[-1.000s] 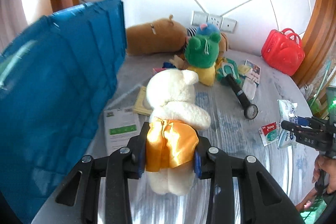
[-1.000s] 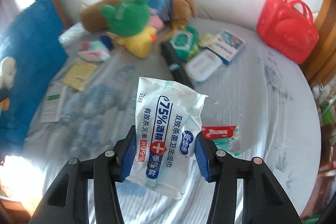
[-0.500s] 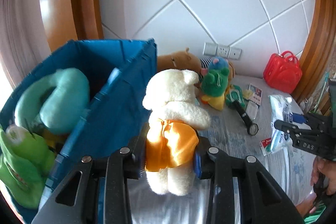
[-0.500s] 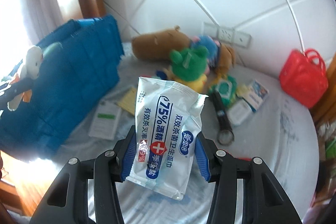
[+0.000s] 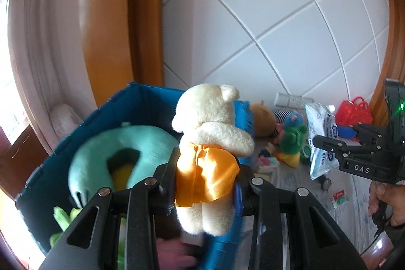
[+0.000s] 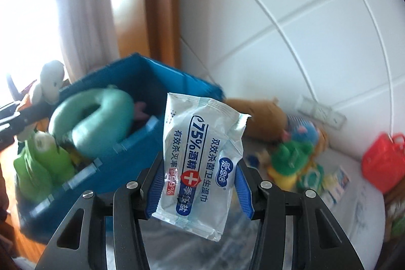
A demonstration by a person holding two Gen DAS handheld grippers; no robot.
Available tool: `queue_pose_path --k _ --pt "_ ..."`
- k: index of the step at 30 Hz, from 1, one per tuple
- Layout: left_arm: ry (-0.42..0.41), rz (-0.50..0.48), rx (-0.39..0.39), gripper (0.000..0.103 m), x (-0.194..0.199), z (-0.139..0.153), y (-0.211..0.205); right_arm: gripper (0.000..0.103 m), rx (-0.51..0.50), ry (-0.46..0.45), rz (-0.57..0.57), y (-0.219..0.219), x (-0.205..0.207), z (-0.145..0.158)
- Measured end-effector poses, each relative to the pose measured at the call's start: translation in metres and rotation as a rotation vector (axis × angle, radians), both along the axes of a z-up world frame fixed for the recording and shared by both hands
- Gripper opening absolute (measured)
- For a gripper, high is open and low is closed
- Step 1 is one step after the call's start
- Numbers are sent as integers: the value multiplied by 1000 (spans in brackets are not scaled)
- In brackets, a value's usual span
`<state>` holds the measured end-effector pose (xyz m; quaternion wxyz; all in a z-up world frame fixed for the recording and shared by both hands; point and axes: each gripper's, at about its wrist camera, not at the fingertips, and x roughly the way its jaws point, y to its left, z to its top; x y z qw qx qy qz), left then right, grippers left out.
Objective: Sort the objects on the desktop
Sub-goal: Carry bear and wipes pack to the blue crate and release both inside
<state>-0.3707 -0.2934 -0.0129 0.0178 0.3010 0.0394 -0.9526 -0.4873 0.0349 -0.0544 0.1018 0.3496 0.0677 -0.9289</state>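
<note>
My left gripper [image 5: 206, 181] is shut on a white teddy bear [image 5: 210, 143] in an orange dress and holds it above the near rim of the blue bin [image 5: 106, 108]. The bin holds a teal neck pillow [image 5: 101, 151] and a green plush [image 5: 63, 216]. My right gripper [image 6: 200, 184] is shut on a white and blue wet wipes pack [image 6: 200, 156], held in the air right of the bin [image 6: 141, 143]. The right gripper with the pack also shows in the left wrist view [image 5: 321, 141].
On the grey table lie a brown plush [image 6: 255, 118], a green frog plush [image 6: 291, 158], a red basket [image 6: 382, 161], small boxes and packets [image 6: 336, 181] and a small red and white packet [image 5: 339, 198]. White tiled wall and wooden frame stand behind.
Both grippers rose and swung left toward the blue bin. The bear now hangs over the bin's rim, and the bin's inside shows in both views.
</note>
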Motion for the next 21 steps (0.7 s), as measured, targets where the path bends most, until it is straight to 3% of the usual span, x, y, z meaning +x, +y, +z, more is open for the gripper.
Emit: queue_pose_path --k 11,21 --pt "28 21 8 34 -18 10 -72 49 -2 -1 85 -100 -67 26" --pt "47 25 39 37 -32 11 -93 49 44 -25 73 -124 -108 26"
